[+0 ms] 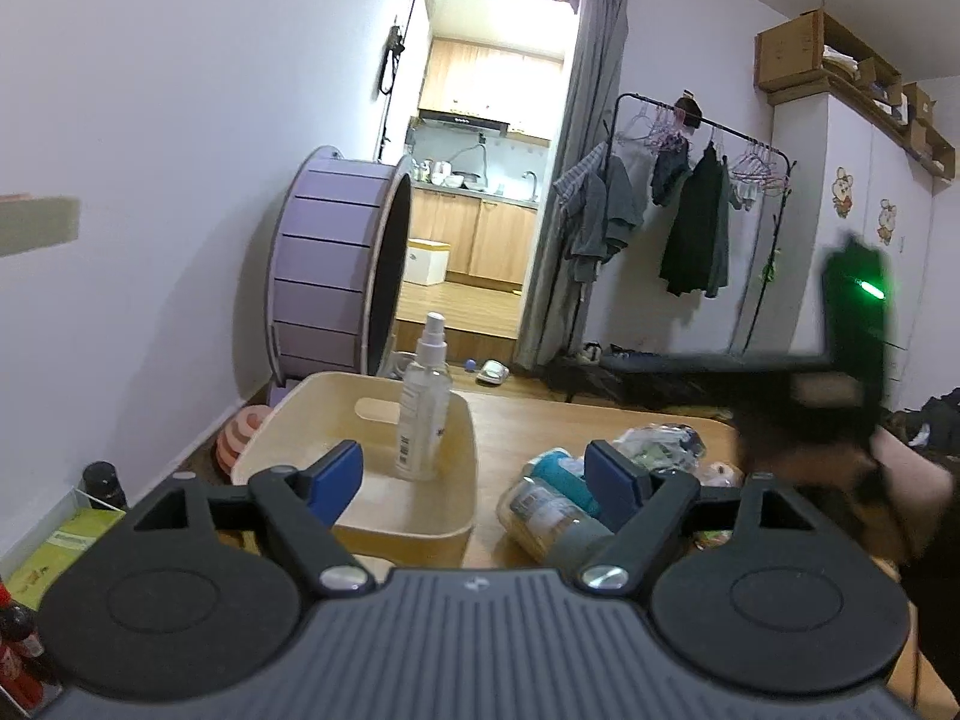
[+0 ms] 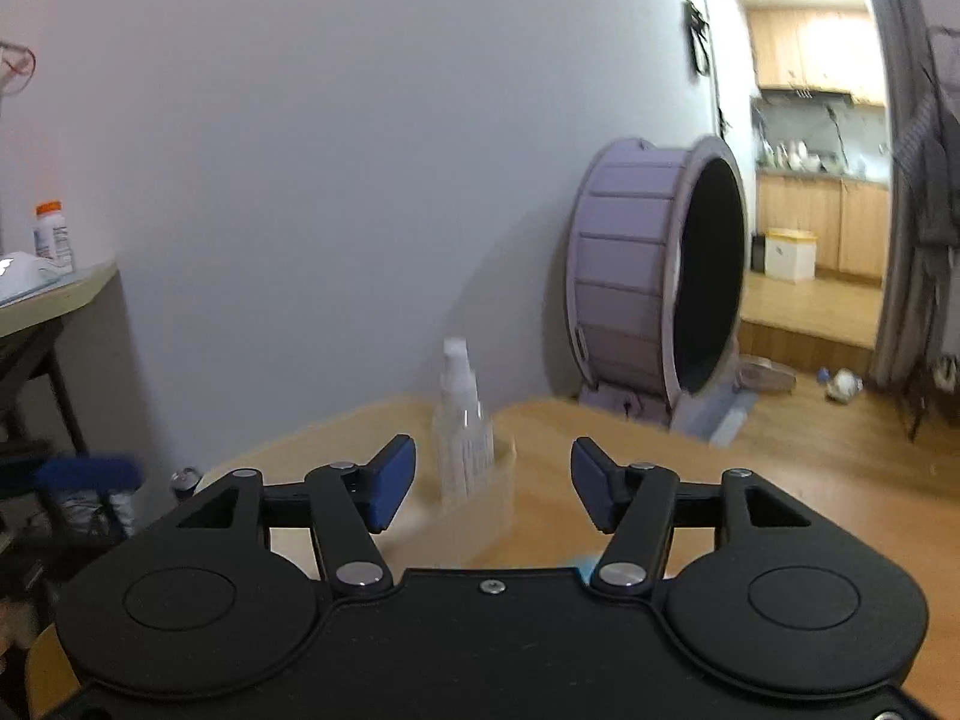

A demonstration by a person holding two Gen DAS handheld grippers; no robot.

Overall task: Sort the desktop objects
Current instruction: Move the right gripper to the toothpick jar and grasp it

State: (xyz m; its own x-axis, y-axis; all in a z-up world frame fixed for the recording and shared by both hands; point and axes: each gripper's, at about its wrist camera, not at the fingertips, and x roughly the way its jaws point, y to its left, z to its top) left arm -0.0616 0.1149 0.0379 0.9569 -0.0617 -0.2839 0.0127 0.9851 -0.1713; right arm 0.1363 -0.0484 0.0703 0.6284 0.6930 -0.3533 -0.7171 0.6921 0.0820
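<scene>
The left claw (image 1: 477,480) hangs spread and empty over the tabletop (image 1: 510,420), its right finger above a heap of unsorted bottles (image 1: 549,510) lying on their sides, long axes running toward the camera. The right claw (image 2: 492,483), also spread, faces the spray bottle (image 1: 423,402) standing upright in the wooden bin (image 1: 408,534).

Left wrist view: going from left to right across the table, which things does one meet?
Wooden bin with the spray bottle standing in it → lying jar → teal roll → crumpled plastic bag.
</scene>
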